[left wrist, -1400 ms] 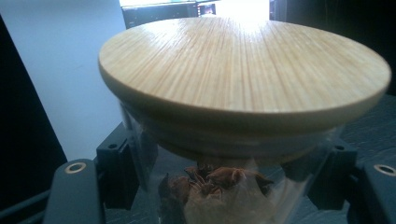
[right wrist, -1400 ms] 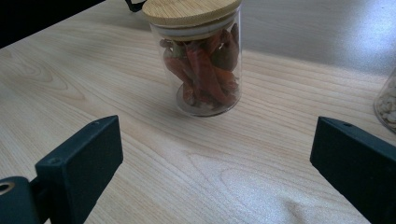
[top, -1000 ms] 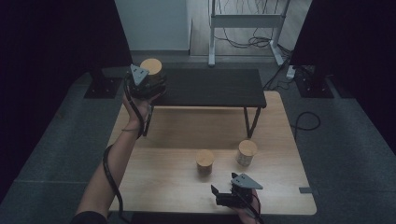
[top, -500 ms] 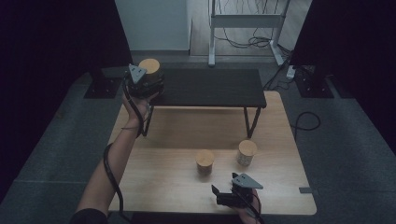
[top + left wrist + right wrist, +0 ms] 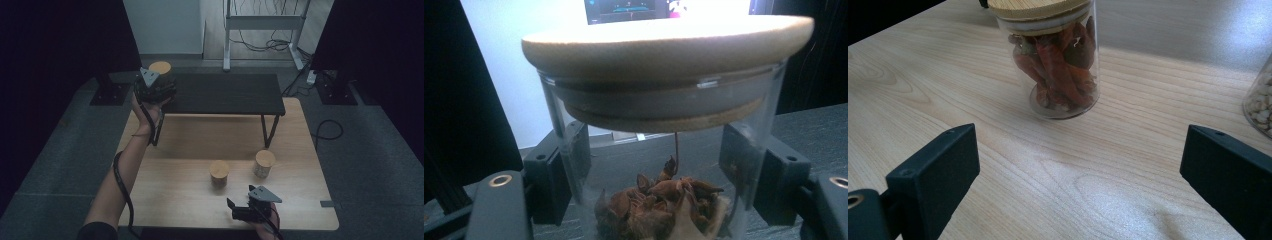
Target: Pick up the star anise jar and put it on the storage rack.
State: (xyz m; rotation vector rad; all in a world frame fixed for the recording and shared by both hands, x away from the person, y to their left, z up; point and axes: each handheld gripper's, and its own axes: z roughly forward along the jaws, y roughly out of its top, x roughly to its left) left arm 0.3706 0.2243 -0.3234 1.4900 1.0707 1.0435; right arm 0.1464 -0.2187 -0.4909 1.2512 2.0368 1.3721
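The left gripper [image 5: 656,165] has its two black jaws on either side of a clear glass jar with a round cork lid and brown dried spices inside [image 5: 659,150]; the jaws have just been easing apart, the jar is between them, and whether the pads press the glass I cannot tell. The jar stands on the left end of the dark low bench [image 5: 225,92] beyond the light wooden table [image 5: 175,200]. The right gripper [image 5: 1075,170] rests near the table's front edge with jaws spread wide, holding nothing, facing a bamboo-lidded glass jar of red dried chillies [image 5: 1055,55], with a glass jar of pale beans [image 5: 1260,100] beside it.
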